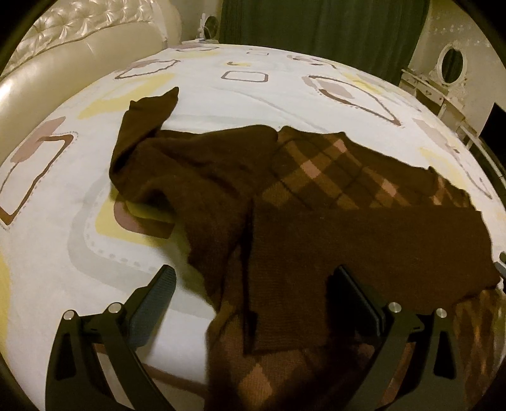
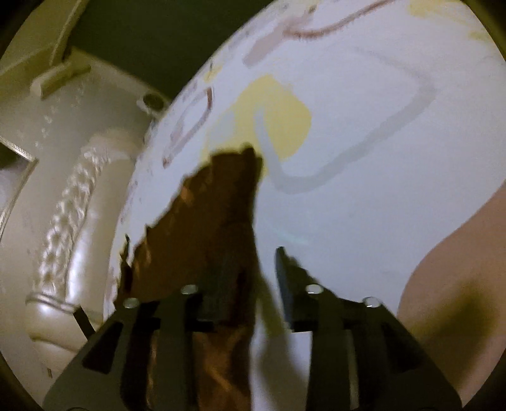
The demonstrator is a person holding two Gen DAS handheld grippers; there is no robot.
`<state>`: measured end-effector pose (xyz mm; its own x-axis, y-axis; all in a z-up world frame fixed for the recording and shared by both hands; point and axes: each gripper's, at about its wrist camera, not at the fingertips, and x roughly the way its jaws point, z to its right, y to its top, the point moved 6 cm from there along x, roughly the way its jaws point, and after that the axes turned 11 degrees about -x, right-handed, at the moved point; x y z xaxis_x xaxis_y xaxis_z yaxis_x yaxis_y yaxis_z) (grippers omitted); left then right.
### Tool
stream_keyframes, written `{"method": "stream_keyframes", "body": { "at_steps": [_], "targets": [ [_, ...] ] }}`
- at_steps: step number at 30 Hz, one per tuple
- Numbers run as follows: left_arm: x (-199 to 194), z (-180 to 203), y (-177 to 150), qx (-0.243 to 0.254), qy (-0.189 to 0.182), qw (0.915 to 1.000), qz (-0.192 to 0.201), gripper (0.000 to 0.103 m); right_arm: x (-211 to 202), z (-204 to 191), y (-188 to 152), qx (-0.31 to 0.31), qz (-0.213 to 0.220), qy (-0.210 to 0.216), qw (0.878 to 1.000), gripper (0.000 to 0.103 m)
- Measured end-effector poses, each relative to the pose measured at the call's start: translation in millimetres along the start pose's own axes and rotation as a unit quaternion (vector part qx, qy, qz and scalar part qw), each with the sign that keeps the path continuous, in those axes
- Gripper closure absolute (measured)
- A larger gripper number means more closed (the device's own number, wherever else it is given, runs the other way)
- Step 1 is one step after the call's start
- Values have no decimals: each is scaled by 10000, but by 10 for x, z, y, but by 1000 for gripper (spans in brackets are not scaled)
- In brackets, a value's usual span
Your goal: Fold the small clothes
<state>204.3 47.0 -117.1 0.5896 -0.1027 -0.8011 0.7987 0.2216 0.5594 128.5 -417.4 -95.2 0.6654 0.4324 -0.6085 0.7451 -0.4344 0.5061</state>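
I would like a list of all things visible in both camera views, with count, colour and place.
sweater: one, dark brown with a pink-tan diamond pattern, spread on the bed
bed sheet: one, white with yellow, grey and brown shapes, covers the bed
headboard: one, cream, tufted, at upper left
curtain: one, dark green, behind the bed
dressing table: one, white, oval mirror, far right
left hand-held gripper: one, black, open, over the sweater's near edge
right hand-held gripper: one, black, open, brown cloth across its left finger; view blurred

Patterned white bed (image 1: 221, 98); brown checked sweater (image 1: 316, 189) spread flat atop
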Motion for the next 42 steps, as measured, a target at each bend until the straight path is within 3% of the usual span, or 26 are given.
{"method": "stream_keyframes", "body": {
  "at_steps": [4,7,11,17,20,24,28,35,37,39,40,42],
  "targets": [
    [-243,-89,121,-103,-282,9995,73,4,-165,-311,131,-314,364,21,9988,50],
    [-422,-209,403,-38,-208,9992,328,4,-107,-544,140,-489,323,245,9980,46],
    [-391,-359,960,162,257,9974,651,4,149,-805,69,-650,66,447,9969,46],
    [365,-594,1802,-101,1123,9934,228,4,417,-1062,-17,-822,-98,690,9942,46],
    [771,-662,2146,43,1846,9826,176,4,486,-1121,-59,-940,-157,726,9928,46],
    [1232,-815,2484,303,2726,9615,160,4,550,-1123,-87,-1088,-211,695,9914,46],
    [1547,-937,2682,314,3098,9503,47,4,628,-1030,-94,-1001,-223,654,9926,46],
    [1711,-960,2694,517,3146,9478,-9,5,738,-938,-157,-951,-237,599,9934,46],
    [1688,-1055,2668,64,2766,9608,-171,14,740,-928,-157,-933,-214,593,9936,46],
    [1673,-1070,2639,-261,2184,9748,-375,46,731,-934,-151,-931,-184,621,9935,46],
    [1649,-1076,2626,-312,2037,9777,-399,47,727,-935,-147,-929,-166,625,9936,46],
    [1628,-1065,2592,-105,2147,9760,-349,52,733,-930,-149,-910,-148,632,9937,46]
  ]
}}
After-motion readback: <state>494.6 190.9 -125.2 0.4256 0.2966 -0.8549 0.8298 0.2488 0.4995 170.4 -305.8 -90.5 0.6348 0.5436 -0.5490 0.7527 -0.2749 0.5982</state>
